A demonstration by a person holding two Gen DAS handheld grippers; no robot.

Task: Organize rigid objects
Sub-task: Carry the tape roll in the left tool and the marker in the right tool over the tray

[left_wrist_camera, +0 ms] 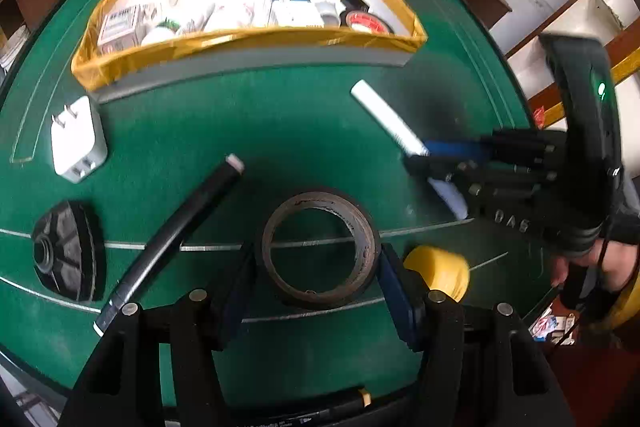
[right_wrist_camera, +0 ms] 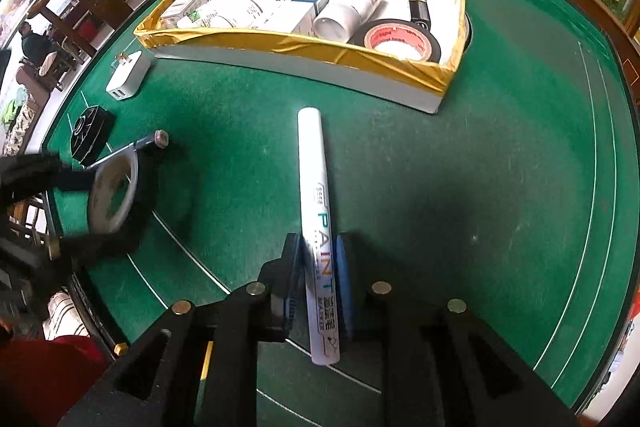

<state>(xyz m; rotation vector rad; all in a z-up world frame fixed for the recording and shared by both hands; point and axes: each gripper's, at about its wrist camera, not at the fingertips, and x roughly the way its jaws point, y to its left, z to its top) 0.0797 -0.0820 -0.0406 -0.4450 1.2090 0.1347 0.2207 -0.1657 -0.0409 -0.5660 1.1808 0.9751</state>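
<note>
Left gripper [left_wrist_camera: 316, 291] clamps the dark worn tape roll [left_wrist_camera: 318, 247] between its pads, above the green felt table [left_wrist_camera: 280, 131]. Right gripper [right_wrist_camera: 318, 267] pinches the white paint marker pen [right_wrist_camera: 316, 211]; its cap points ahead toward the gold-lined open box [right_wrist_camera: 400, 67].

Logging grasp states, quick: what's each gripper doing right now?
Left gripper: shut on black tape roll.
Right gripper: shut on white paint marker.

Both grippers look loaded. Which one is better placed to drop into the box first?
Right, probably. The right gripper is shut on the paint marker, which points at the box across bare felt. The left gripper holds the tape roll farther back among clutter.
</note>
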